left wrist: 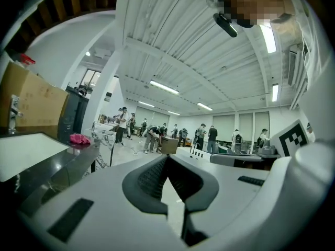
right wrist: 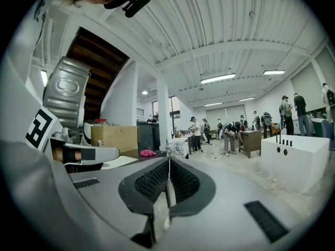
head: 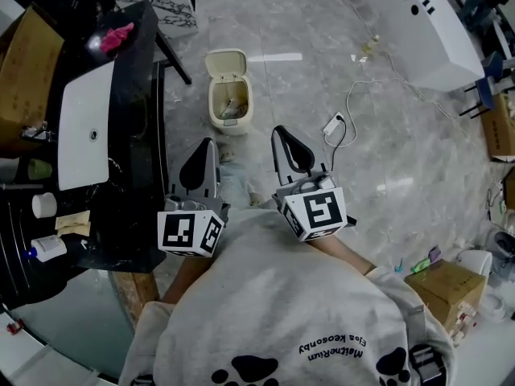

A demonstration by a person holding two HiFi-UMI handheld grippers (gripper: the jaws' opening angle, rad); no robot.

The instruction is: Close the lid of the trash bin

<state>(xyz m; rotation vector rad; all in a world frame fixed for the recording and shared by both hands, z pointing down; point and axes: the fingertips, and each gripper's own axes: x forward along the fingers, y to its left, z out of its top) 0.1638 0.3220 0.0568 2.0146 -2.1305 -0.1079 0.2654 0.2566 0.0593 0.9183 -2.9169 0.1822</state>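
Spreading across most of the head view was a grey marble-patterned stone floor point(head: 322, 167), and along its left side stood a long glossy black desk point(head: 137, 143). A long white box-shaped unit with dark holes in its top point(head: 426, 22) stood on the floor at the far right. A brown cardboard box point(head: 28, 71) stood at the desk's left edge, with a white rectangular basin point(head: 84, 127) just beside it, nearer the desk's middle.

The small cream plastic trash bin point(head: 229, 103) stood on the floor beside the desk's right edge, toward its far end, ahead of both claws and apart from them. Its hinged cream lid point(head: 226, 61) stood up at the back, so the bin's mouth was uncovered, with some rubbish inside.

The left claw point(head: 208, 141) was held near the desk's right edge, and the right claw point(head: 279, 129) was beside it. On each, the dark ribbed pads met at the tips with nothing between them.

A white power strip point(head: 333, 124) with a thin white cable lay on the floor near the right claw. A crumpled pink cloth point(head: 117, 36) lay at the desk's far right corner.
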